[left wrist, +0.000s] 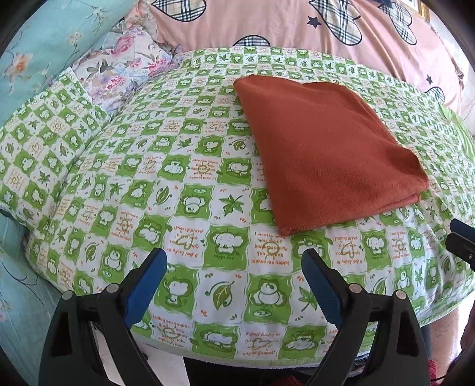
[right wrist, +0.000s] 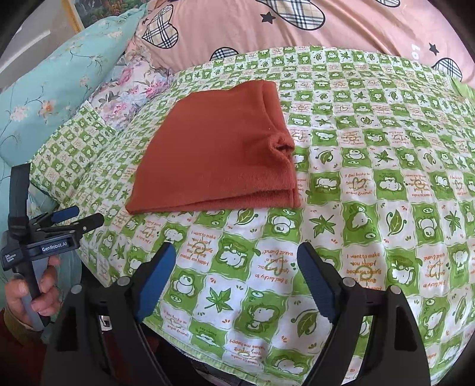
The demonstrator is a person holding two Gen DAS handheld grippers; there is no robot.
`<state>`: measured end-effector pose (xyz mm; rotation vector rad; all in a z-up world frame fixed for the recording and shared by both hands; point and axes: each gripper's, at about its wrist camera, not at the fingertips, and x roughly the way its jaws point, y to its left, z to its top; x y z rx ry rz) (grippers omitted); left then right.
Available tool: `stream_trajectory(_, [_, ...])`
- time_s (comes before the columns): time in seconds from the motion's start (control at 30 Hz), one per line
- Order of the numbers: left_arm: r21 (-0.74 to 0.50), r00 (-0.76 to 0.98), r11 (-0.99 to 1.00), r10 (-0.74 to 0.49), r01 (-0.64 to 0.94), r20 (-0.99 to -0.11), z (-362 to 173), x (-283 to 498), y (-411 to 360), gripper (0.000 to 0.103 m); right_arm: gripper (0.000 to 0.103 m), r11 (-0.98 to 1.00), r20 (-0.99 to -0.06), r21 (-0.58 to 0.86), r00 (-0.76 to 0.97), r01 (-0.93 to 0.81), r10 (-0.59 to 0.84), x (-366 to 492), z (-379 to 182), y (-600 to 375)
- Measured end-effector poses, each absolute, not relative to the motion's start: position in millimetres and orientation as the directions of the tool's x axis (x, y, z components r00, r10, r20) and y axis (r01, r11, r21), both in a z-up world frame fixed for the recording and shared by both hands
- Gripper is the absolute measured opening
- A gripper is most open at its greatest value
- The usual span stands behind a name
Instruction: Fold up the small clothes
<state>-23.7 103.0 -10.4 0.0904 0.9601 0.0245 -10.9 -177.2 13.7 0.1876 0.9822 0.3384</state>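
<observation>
folded rust cloth (left wrist: 326, 148) (on green sheet (left wrist: 178, 178))

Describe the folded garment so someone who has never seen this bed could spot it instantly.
Find the green-and-white checked cartoon sheet spread over the bed, in front of the pink pillow with plaid hearts. On that sheet lies the rust-orange folded garment, a flat layered rectangle. It is the only plain, unpatterned fabric among the prints.

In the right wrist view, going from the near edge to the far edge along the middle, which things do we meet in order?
Open tongs → green checked sheet → folded rust-red cloth → pink quilt with plaid hearts.
</observation>
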Motion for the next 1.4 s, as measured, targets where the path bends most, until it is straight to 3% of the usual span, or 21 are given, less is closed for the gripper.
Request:
stream_trajectory(0.63, [0.152, 0.614, 0.988, 0.098, 0.036, -0.783, 5, 11, 89, 0.093, 0.088, 0.93, -0.79, 0.244, 0.501, -0.275, 0.354, 31, 29, -160])
stream_trajectory(1.4, [0.161, 0.597, 0.986, 0.107, 0.039, -0.795, 6, 42, 80, 0.095, 0.092, 0.916, -0.786, 0.293, 0.476, -0.274, 0.394, 82, 32, -156])
